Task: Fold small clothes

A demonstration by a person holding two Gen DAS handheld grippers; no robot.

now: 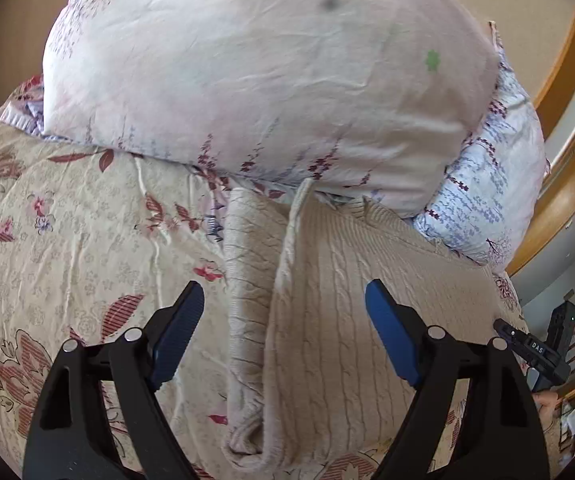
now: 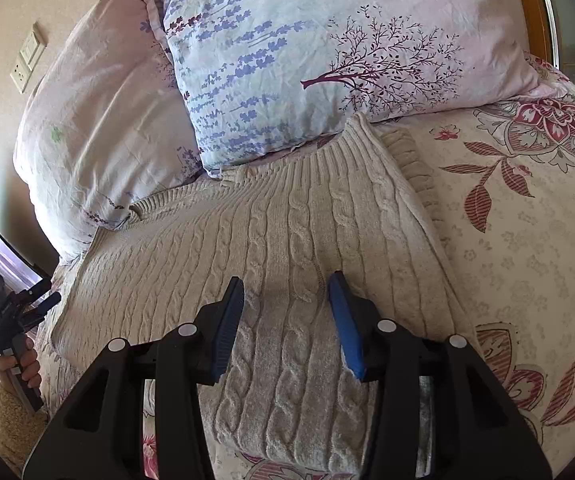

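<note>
Blue-padded fingers of your left gripper (image 1: 283,336) stand wide apart with nothing between them, hovering just above the cream cable-knit sweater (image 1: 327,300); whether the pads touch the knit you cannot tell. Your right gripper (image 2: 285,324) is spread more narrowly, also holding nothing, its pads either side of one cable column of the sweater (image 2: 271,248).

That sweater lies flat on the floral bedspread (image 1: 67,240), its ribbed hem up against the pillows. In the left wrist view, one side of the sweater is folded over, forming a raised ridge (image 1: 287,256) that runs from near the pillows down toward your gripper, with a narrower strip of knit lying left of it. In the right wrist view, a ribbed band (image 2: 415,168) lies along the sweater's right edge on the bedspread (image 2: 527,240).

Beyond the sweater, a pale pink pillow (image 1: 247,60) leans over a lavender-print pillow (image 1: 483,200), both touching the hem. From the right wrist view your left hand (image 2: 23,364) grips its gripper's handle off the sweater's left side, and wall switches (image 2: 27,58) sit on the wall above the pink pillow (image 2: 99,120)
</note>
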